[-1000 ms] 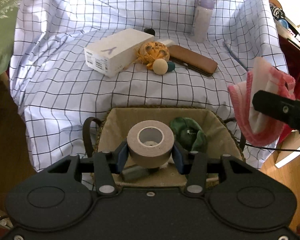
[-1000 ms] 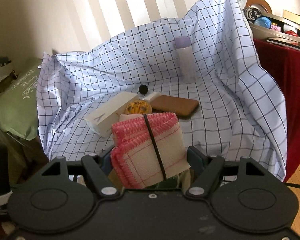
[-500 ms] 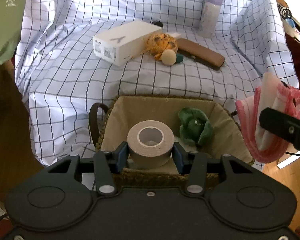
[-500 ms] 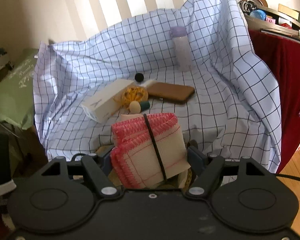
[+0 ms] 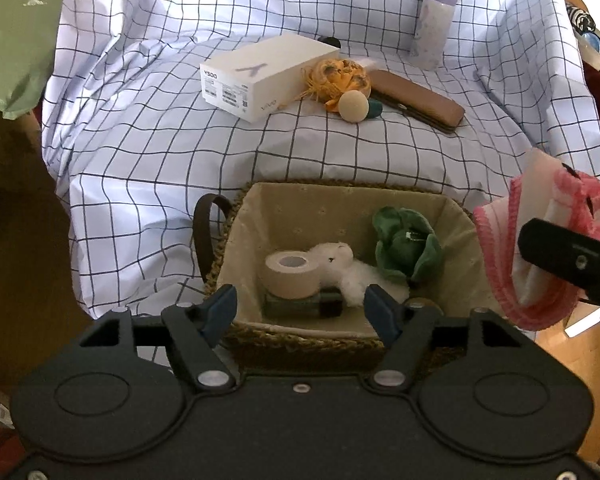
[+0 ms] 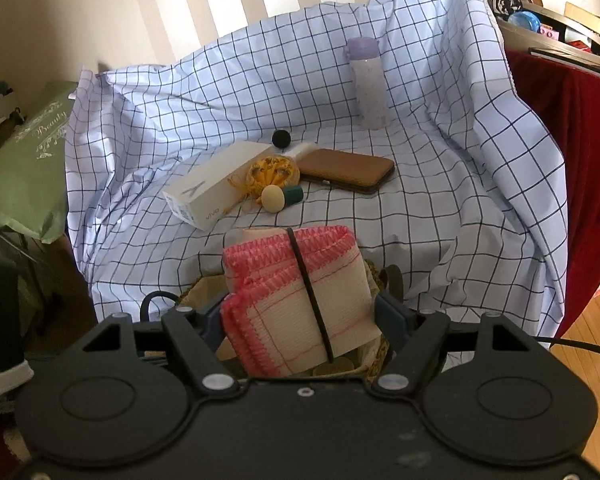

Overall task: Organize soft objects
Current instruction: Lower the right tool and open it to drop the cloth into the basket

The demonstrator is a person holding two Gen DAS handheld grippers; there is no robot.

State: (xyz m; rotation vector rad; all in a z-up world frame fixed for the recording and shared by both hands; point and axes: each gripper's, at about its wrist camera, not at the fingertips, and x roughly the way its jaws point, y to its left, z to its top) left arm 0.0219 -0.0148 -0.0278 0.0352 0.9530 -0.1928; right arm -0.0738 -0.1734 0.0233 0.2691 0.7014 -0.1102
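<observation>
Box [image 5: 266,76] reads "Y500" and "vivo"; green bag [image 6: 24,168] reads "Beauty".

The white box [image 5: 266,76] on the checked cloth carried "Y500" on its end face above some barcode stickers too small to read, "vivo" along its long side, and a large grey "Y" on its lid. Over at ten o'clock, the green bag [image 6: 28,160] bore the script word "Beauty" in pale lettering over a small floral flourish.

Left gripper [image 5: 302,306] jaws apart, empty, above basket [image 5: 340,196] near rim. Tape roll [image 5: 291,274] inside basket, touching white plush [image 5: 350,272].
</observation>
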